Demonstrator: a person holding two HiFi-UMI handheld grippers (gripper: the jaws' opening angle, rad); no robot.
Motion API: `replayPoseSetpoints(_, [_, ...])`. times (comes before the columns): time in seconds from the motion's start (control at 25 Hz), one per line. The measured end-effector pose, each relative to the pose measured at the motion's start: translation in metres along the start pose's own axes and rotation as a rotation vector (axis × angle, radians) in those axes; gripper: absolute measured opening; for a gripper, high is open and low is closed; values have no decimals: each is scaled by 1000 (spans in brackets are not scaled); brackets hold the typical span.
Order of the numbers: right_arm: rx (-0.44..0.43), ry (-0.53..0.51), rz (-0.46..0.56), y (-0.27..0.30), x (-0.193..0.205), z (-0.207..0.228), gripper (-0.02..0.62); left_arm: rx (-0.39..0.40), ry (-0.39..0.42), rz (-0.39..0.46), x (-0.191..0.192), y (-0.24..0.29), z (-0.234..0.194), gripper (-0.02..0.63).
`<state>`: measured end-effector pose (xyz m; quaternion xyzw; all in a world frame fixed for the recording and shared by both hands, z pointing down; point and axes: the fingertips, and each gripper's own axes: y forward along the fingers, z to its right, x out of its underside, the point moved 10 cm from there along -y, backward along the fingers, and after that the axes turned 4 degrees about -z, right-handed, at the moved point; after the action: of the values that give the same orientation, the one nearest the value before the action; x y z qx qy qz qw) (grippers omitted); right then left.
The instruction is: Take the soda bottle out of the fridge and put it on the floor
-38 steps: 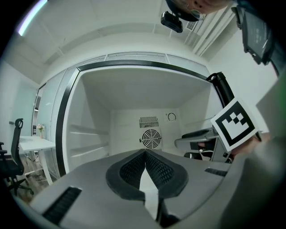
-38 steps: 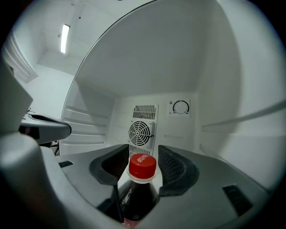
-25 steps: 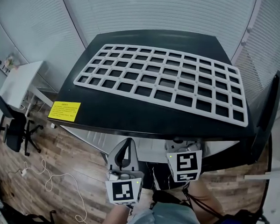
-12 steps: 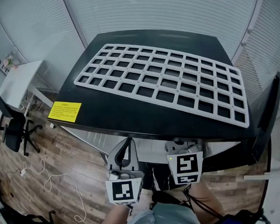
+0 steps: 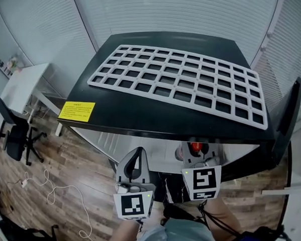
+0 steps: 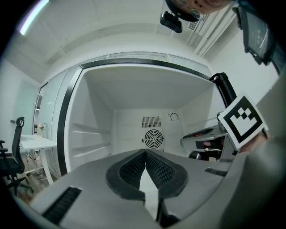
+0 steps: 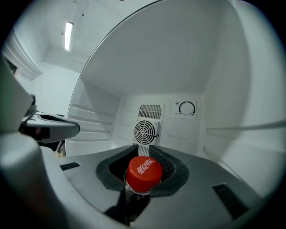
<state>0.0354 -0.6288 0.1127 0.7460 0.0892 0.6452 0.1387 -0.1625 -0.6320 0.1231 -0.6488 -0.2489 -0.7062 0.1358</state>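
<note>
The left gripper (image 6: 145,155) hangs idle, its jaws pressed together tip to tip with nothing between them. Beyond those jaws lies the bare white inside of the fridge (image 6: 94,134), and the right gripper's marker cube shows off to their right.

The right gripper (image 7: 144,152) is doing the work. Its jaws are closing around the neck of the soda bottle (image 7: 144,174), which stands between the two pads. A dark gap shows on the left side, so I judge the grip not yet firm. Straight ahead of the jaws are the fan grille (image 7: 146,130) and a round dial (image 7: 187,108) on the back wall.

To do this step well, let the jaws finish closing just under the cap's rim so the flange stops any slip. Keep the neck centred between the pads. Only then lift a little and draw straight back, clear of the fridge's lip, before lowering to the wooden floor (image 5: 67,172).

The bottle shows a bright red screw cap (image 5: 195,146) with white lettering. Below it is a clear neck that looks dark inside. Its body is hidden under the jaws.
</note>
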Motion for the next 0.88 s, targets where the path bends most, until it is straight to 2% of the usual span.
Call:
replayPoseSetpoints(0.24, [-9, -35, 57, -41, 0, -18, 87, 5, 0, 32, -1, -42, 7, 16])
replayPoseSetpoints(0.48, [-17, -29, 76, -112, 3, -46, 87, 17, 10, 63, 0, -105, 27, 17])
replayPoseSetpoints(0.72, [-31, -42, 112, -120, 1, -37, 87, 24, 27, 74, -9, -106, 41, 15])
replayPoseSetpoints(0.88, [-32, -29, 103, -165, 3, -56, 87, 31, 44, 87, -9, -148, 51, 16])
